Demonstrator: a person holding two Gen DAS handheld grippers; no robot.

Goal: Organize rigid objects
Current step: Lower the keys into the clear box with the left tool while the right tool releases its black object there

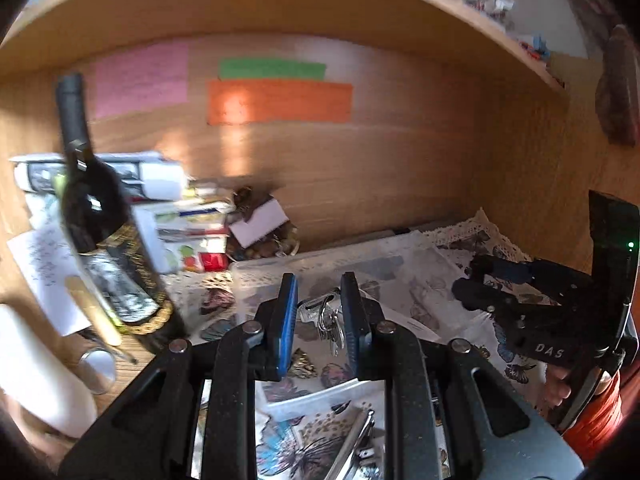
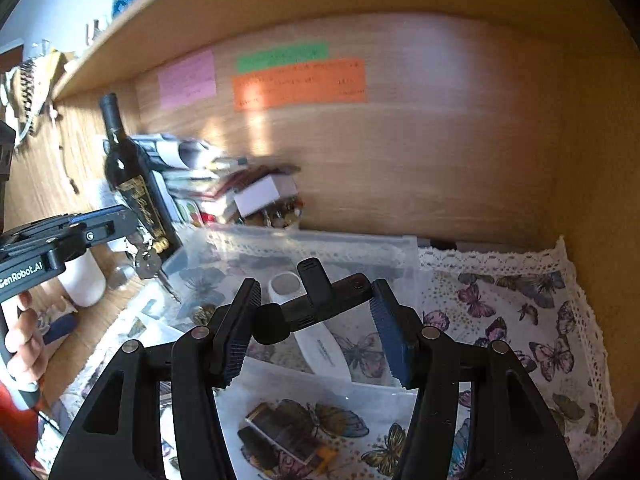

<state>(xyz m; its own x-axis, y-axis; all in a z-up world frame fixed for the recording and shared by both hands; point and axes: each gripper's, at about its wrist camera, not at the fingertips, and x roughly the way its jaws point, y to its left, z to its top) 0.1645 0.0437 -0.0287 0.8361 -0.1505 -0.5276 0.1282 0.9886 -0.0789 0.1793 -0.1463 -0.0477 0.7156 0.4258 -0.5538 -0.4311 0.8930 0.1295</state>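
Left gripper (image 1: 319, 312) nearly closed, pinching keys (image 1: 326, 320); right gripper (image 2: 314, 322) clamping black device (image 2: 320, 298).

The writing on the pink note (image 2: 187, 79), green note (image 2: 282, 57) and orange note (image 2: 299, 83) is too blurred to read. The paper stack (image 1: 188, 216) beside the bottle (image 1: 100, 216) smears into streaks, its titles unreadable. The bunch of keys (image 1: 326, 320) sits partly hidden behind the left gripper's (image 1: 319, 322) pads. The tool (image 1: 354, 444) below is cut off by the frame's bottom edge. Small things on the upper shelf (image 1: 496, 4) are too tiny to identify.
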